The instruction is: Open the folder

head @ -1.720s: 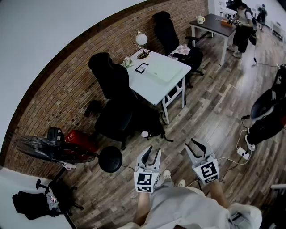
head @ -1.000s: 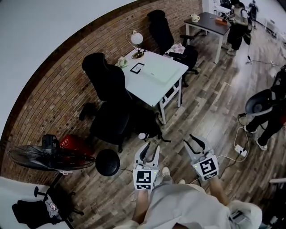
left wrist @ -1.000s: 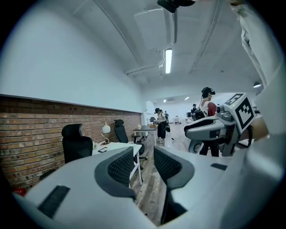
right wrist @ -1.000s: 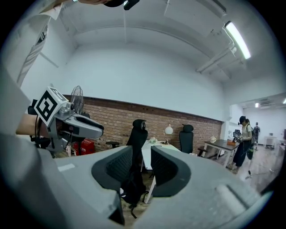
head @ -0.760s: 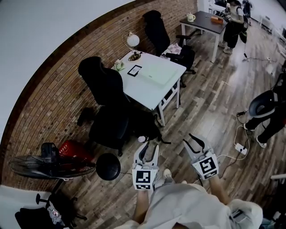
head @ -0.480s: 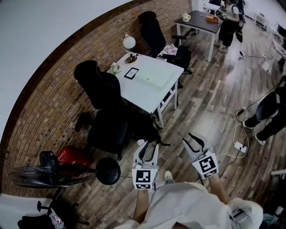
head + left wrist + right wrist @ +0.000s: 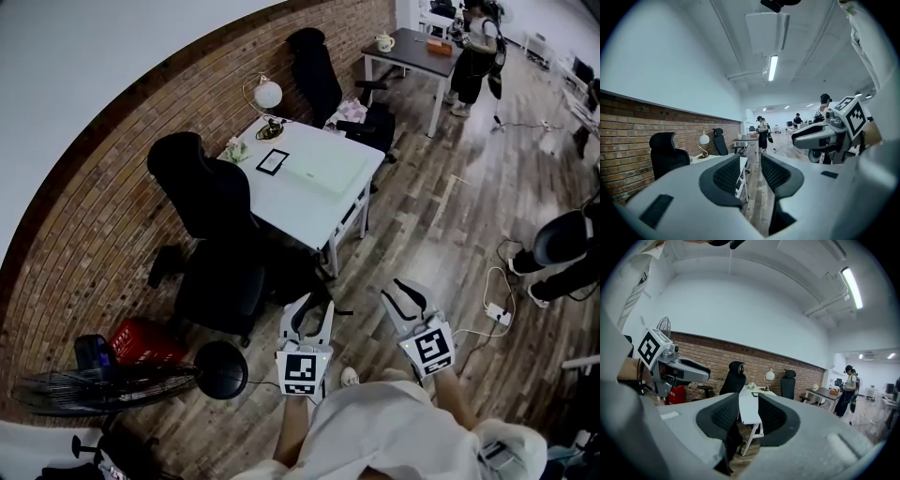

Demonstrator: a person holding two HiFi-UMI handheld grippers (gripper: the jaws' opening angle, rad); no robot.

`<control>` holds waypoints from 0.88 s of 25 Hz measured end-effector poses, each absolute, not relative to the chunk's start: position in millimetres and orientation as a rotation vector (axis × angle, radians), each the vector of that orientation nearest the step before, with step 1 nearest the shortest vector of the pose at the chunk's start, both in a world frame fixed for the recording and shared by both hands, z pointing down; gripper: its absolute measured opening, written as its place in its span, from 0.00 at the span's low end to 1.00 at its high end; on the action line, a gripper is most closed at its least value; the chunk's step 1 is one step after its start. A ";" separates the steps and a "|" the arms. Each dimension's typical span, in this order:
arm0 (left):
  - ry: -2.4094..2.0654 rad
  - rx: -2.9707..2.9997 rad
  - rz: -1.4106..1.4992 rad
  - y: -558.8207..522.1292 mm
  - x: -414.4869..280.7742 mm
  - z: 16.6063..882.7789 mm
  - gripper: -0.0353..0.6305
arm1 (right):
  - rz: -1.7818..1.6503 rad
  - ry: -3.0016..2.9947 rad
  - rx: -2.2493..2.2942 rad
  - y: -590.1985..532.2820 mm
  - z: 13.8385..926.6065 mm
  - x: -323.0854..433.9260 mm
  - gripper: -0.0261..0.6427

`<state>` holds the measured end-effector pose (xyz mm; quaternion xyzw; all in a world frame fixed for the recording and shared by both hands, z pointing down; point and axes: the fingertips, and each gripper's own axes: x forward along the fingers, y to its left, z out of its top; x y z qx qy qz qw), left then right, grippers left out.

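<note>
A pale green folder [image 7: 324,171] lies shut on the white table [image 7: 302,208] by the brick wall, next to a black-framed tablet [image 7: 272,160] and a globe lamp [image 7: 267,94]. Both grippers hang over the wooden floor, well short of the table. My left gripper [image 7: 313,311] is open with nothing between its jaws; its own view looks past the open left gripper [image 7: 752,171] down the room. My right gripper [image 7: 406,298] is also open and empty. In the right gripper view, the white table [image 7: 749,405] shows through the gap of the right gripper [image 7: 749,414].
Black office chairs [image 7: 214,202] [image 7: 314,56] flank the table. A fan [image 7: 103,384], a red basket [image 7: 142,342] and a round black stool [image 7: 222,368] stand at the left. A power strip with cables [image 7: 497,314] lies at the right. A person [image 7: 473,42] stands by a dark table [image 7: 405,45] far back.
The whole view has shifted: the white table now sits lower and nearer to the grippers, the fan nearer the bottom edge. Both grippers keep the same open pose side by side.
</note>
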<state>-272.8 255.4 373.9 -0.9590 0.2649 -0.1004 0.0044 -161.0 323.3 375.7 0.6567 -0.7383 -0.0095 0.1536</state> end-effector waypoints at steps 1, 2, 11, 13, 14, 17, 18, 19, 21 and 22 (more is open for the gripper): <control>0.823 -3.008 -0.309 251.9 -271.5 374.6 0.26 | -0.017 -2.113 1.892 320.1 376.6 -161.2 0.22; 0.818 -3.013 -0.306 248.7 -269.9 375.6 0.26 | -0.018 -2.108 1.890 317.0 377.9 -160.7 0.22; 0.796 -3.036 -0.308 226.2 -252.6 382.2 0.26 | -0.024 -2.089 1.872 294.1 386.2 -146.4 0.22; 0.805 -3.034 -0.312 220.2 -247.5 382.8 0.26 | -0.018 -2.091 1.866 288.3 387.2 -139.9 0.22; 0.812 -3.032 -0.315 217.0 -244.7 383.5 0.26 | -0.017 -2.094 1.862 285.3 388.0 -136.4 0.22; 0.840 -3.022 -0.321 207.0 -234.6 386.0 0.26 | -0.024 -2.110 1.852 275.4 390.3 -123.8 0.22; 0.849 -3.019 -0.323 204.0 -230.8 386.7 0.26 | -0.021 -2.114 1.850 272.1 390.8 -119.0 0.22; 0.856 -3.017 -0.325 200.7 -226.8 386.8 0.26 | -0.011 -2.118 1.852 268.8 391.0 -114.2 0.22; 0.870 -3.009 -0.327 192.9 -218.4 385.7 0.26 | 0.014 -2.129 1.861 260.8 389.9 -104.6 0.22; 0.878 -3.004 -0.328 189.0 -214.1 385.4 0.26 | 0.011 -2.135 1.857 256.6 389.5 -99.5 0.22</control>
